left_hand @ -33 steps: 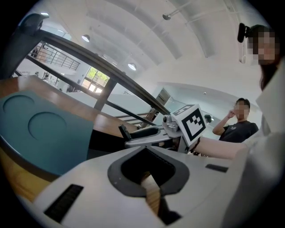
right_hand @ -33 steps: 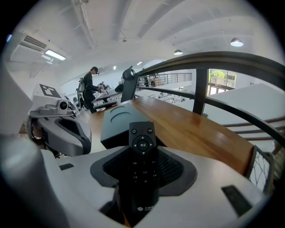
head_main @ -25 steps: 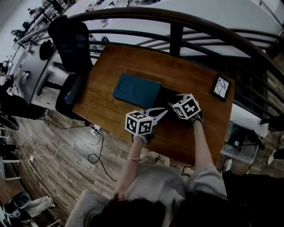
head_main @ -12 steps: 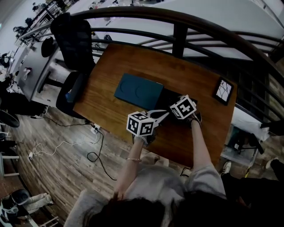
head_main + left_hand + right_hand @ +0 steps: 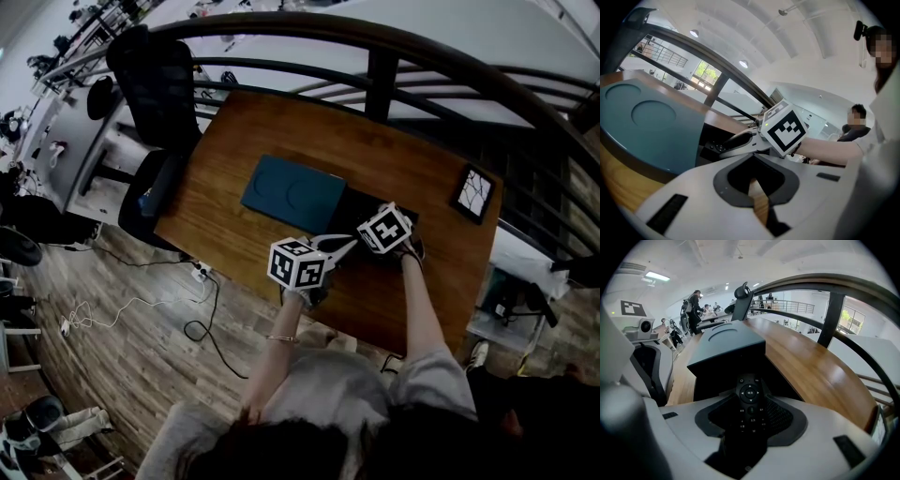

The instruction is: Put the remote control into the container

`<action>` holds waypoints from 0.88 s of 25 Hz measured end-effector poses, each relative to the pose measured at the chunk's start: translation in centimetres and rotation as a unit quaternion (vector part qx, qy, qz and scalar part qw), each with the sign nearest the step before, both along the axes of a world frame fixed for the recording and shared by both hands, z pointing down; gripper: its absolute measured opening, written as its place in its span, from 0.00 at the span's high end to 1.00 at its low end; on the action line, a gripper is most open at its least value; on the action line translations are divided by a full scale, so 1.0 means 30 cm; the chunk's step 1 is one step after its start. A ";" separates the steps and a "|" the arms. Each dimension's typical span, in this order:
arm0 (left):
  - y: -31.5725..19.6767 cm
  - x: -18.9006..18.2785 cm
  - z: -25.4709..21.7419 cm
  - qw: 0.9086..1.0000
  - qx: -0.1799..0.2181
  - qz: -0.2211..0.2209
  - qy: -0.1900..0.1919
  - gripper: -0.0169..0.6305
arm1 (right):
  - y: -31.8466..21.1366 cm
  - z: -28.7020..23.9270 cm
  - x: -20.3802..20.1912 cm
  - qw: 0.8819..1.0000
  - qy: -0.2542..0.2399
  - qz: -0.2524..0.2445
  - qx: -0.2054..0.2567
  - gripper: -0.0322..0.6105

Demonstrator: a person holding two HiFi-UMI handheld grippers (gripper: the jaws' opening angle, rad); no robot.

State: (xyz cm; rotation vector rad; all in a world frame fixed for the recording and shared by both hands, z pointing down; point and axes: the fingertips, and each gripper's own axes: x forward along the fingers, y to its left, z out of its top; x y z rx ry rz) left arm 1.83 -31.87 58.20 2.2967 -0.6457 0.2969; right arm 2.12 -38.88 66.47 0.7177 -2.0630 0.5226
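The right gripper (image 5: 750,422) had its jaws closed on the remote control (image 5: 750,395), which lay between the pads with its button face up and its front end projecting ahead of the jaw tips. Directly ahead of and below those tips was the dark opening of the black container (image 5: 349,204); contact between the remote control and the container could not be determined. Beyond the container, further ahead of the right gripper, lay a flat teal box (image 5: 727,339) with two round recesses in its top, touching the container's far side. The left gripper (image 5: 754,187) had its jaws brought together with nothing held; only a sliver of the wooden table (image 5: 281,131) showed through the slit. In the head view, it sat just to the left of the right gripper, tips angled toward it. A small square framed item (image 5: 469,190) lay on the table well to the right of the right gripper.
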 end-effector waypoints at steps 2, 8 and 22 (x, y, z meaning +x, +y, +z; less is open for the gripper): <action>0.002 0.001 -0.001 1.000 -0.001 0.000 0.000 0.97 | 0.000 -0.001 0.001 1.000 0.003 0.000 -0.001 0.63; 0.006 0.000 -0.005 1.000 -0.002 0.001 0.000 0.97 | -0.004 -0.004 -0.001 1.000 -0.001 0.010 -0.001 0.63; 0.032 -0.002 -0.009 1.000 0.000 0.009 0.001 0.97 | -0.018 -0.009 -0.001 0.999 -0.018 0.030 0.026 0.61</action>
